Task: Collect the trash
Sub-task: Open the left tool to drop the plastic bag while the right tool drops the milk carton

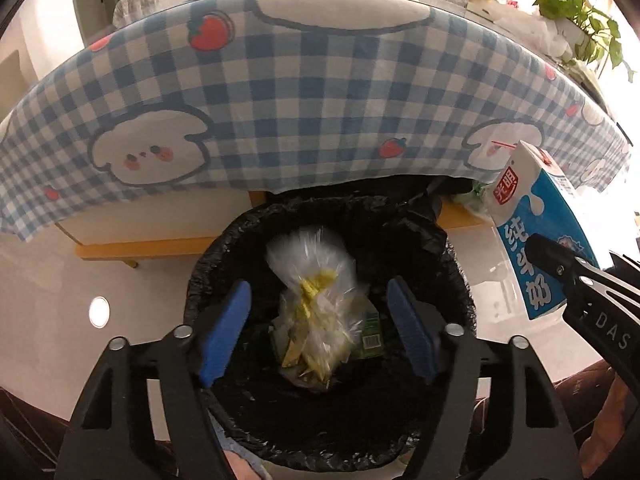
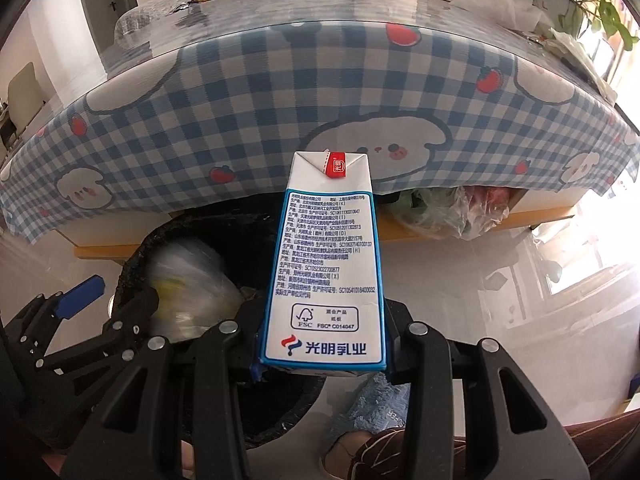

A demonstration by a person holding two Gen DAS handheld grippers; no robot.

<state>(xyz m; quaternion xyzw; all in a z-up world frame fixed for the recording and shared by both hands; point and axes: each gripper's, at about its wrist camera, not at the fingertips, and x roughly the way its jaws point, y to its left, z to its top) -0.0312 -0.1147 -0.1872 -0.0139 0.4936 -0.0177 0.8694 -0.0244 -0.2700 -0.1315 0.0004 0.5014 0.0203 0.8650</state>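
Note:
A black-lined trash bin stands on the floor before the table. A clear plastic bag with yellow scraps lies in it, falling or just dropped, blurred in the right wrist view. My left gripper is open and empty right above the bin, blue pads apart. My right gripper is shut on a blue and white milk carton, held upright beside the bin's right rim; the carton also shows in the left wrist view.
A table with a blue checked cloth overhangs behind the bin. A wooden shelf runs under it. Plastic bags sit under the table at right. A plant stands on the far right corner. Glossy floor surrounds the bin.

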